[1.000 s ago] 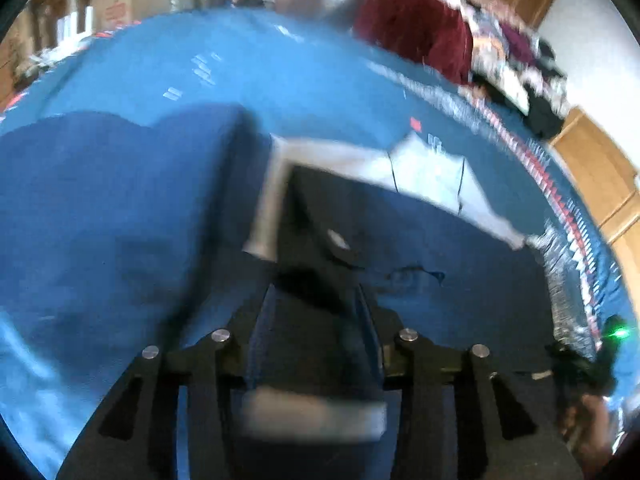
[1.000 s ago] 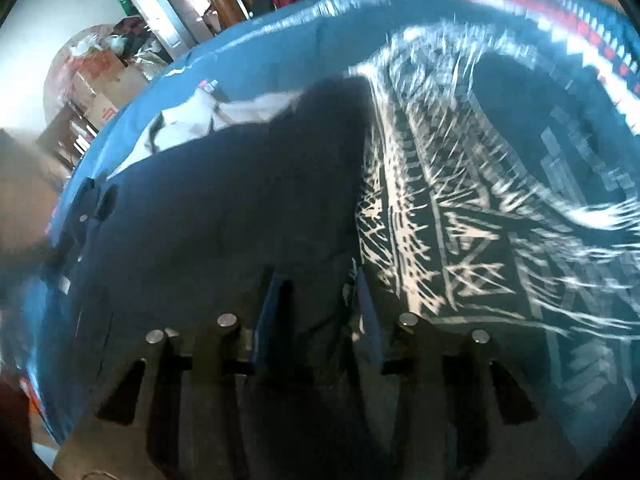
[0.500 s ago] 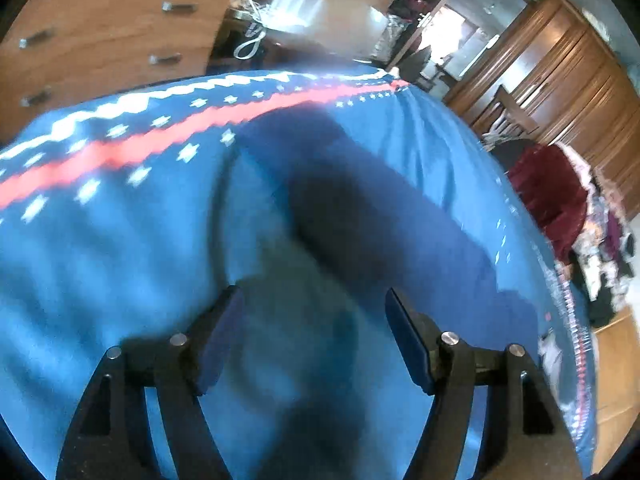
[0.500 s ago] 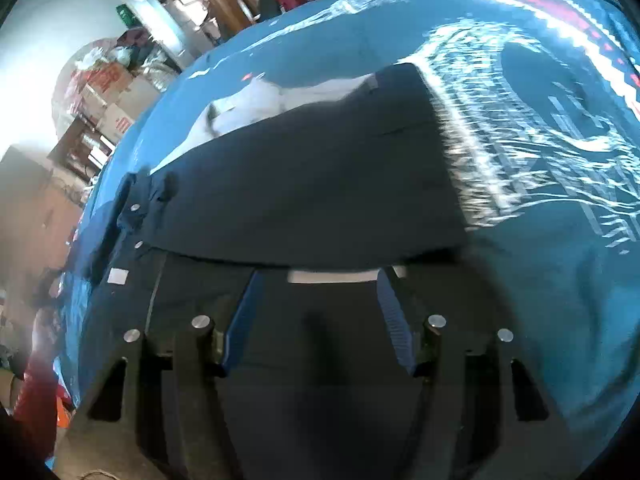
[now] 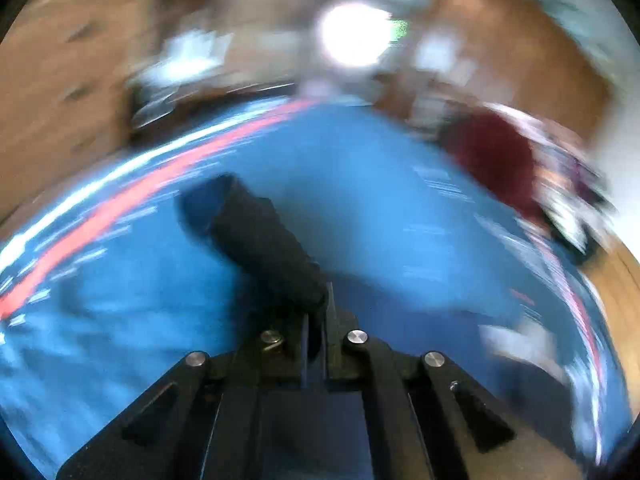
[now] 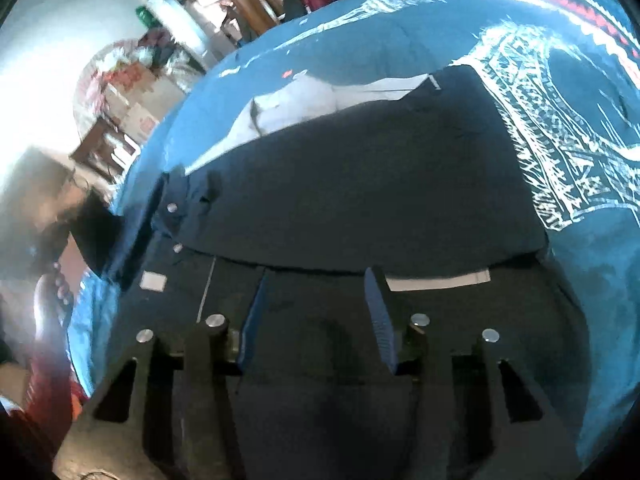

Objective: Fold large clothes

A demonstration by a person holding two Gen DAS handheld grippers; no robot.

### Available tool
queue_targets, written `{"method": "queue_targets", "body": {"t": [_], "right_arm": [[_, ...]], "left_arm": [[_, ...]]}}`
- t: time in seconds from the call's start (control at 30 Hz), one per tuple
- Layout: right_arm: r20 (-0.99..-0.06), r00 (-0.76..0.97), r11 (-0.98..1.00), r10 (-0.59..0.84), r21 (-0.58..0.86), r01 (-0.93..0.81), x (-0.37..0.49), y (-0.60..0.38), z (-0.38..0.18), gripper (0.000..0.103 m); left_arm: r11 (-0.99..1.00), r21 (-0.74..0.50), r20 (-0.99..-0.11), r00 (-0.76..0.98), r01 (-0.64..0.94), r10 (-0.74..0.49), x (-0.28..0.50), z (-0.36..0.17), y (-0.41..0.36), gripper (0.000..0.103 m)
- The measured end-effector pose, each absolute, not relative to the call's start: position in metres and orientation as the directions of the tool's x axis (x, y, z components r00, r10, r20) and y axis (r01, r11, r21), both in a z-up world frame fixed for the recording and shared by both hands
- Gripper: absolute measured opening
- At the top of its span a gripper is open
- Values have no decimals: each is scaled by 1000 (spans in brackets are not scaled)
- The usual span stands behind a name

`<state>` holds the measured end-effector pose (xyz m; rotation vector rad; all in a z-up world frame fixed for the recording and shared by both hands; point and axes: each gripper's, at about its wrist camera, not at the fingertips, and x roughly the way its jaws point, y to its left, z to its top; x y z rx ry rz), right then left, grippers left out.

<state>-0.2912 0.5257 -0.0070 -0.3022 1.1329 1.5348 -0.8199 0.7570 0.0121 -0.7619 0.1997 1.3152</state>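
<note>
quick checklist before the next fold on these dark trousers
1. Left gripper shut on a strip of dark trousers: ok.
2. Right gripper open, nothing between its jaws: ok.
3. Folded trousers lying flat on the blue blanket: ok.
4. White pocket lining sticking out at the far edge: not ok.
5. Left view sharp enough to judge the grip: not ok, blurred.

blue patterned bedspread (image 6: 592, 264), wooden cabinets (image 5: 48, 120), cardboard boxes (image 6: 136, 116)
</note>
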Motion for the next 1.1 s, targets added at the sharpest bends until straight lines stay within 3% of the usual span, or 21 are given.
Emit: {"method": "queue_targets", "body": {"t": [0.13,0.17,0.23,0.3,0.37,0.53,0.67,0.83,0.97,1.03,1.07,1.1], "right_arm": [[-674,-330,125,661,532,-837,-275,518,0,46],[-667,-337,128,664,546,-828,-271,517,-1,46],[-661,-356,147,660,579,-802,-260,518,-9,46],[-660,-378,150,650,599,-787,-254,522,-15,46],[-661,-408,127,630,606,-785,-253,533,-22,46],[-637,-517,56,572,659,-750,-263,578,-36,46],[-620,-620,36,481,720,-693,-287,630,-58,46],[-623,-655,58,428,742,-668,-304,666,-68,44],[-616,-673,43,408,750,-660,-318,675,-71,44],[-611,-671,56,420,756,-653,-318,677,-73,31],[-617,-662,72,426,752,-655,-316,678,-73,2],[-612,-659,77,438,756,-651,-312,675,-71,2]], "left_arm": [[427,-475,-379,617,-769,690,-658,47,735,9],[492,-506,-356,691,-709,629,-618,44,733,26],[535,-537,-399,755,-652,520,-560,23,732,59],[532,-546,-465,762,-647,450,-527,-3,726,54],[512,-567,-478,764,-645,432,-530,-18,714,53],[358,-534,-514,631,-766,581,-614,-31,693,57],[99,-550,-588,468,-830,660,-704,-75,702,57],[-51,-653,-577,453,-755,679,-751,-138,695,54],[-46,-646,-568,440,-762,695,-755,-144,691,54],[-35,-625,-576,430,-780,695,-752,-144,689,56],[-30,-622,-576,431,-782,695,-754,-144,688,57],[-29,-625,-572,433,-780,696,-754,-142,685,57]]}}
